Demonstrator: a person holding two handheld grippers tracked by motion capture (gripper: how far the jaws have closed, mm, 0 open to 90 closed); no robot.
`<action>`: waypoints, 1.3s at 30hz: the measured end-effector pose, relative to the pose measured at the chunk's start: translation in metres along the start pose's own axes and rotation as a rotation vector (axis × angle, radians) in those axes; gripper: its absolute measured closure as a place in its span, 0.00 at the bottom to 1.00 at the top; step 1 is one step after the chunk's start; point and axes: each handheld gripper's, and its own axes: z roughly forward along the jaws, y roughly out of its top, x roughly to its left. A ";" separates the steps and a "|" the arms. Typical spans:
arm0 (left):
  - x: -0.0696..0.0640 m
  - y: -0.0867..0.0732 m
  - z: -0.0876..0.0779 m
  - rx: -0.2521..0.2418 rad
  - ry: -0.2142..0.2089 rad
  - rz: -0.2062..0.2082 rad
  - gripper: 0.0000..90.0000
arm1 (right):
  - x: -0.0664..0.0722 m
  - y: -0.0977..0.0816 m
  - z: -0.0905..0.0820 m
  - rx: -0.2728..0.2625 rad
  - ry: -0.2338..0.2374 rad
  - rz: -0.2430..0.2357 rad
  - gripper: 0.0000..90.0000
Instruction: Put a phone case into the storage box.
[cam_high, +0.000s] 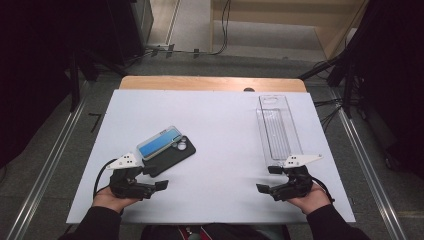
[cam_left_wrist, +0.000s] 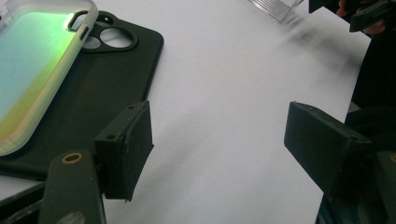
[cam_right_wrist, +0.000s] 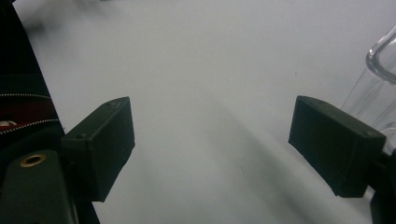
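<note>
The black rectangular phone case (cam_high: 170, 155), with round camera cut-outs at its far right end, is seen lying flat on the left half of the white tabletop (cam_high: 220, 135), turned at a slant so that its camera end points to the far right. An iridescent blue-green phone case with a translucent rim (cam_high: 160, 142) is laid on top of it, shifted toward the far left so that the near right strip and the camera end of the black case are left uncovered. The left hand-held gripper (cam_high: 156, 178) is held in the person's left hand (cam_high: 112, 200) at the near left of the tabletop, just beside the near end of the black case; its jaws are spread apart with nothing between them. In the left gripper view the black case (cam_left_wrist: 102, 88) and the iridescent case (cam_left_wrist: 37, 70) are shown to the left of the left jaw, and bare tabletop is seen between the two pads. A long clear plastic rectangular tray (cam_high: 277, 129) is placed on the right side of the tabletop, running from far to near. The right hand-held gripper (cam_high: 267, 180) is held in the right hand (cam_high: 312, 200) at the near right, just beside the tray's near end, its jaws likewise spread wide and empty. In the right gripper view a corner of the clear tray (cam_right_wrist: 378, 88) is seen beside the right jaw.
</note>
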 end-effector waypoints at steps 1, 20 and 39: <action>0.000 0.000 0.000 0.004 0.008 0.005 0.26 | 0.000 0.000 0.000 0.001 0.000 0.001 0.14; 0.005 0.006 0.003 0.032 0.006 -0.034 0.26 | -0.003 0.001 0.000 0.028 0.002 0.004 0.14; 0.005 0.006 0.000 0.043 0.007 -0.030 0.26 | -0.002 0.003 0.002 0.036 0.011 0.004 0.14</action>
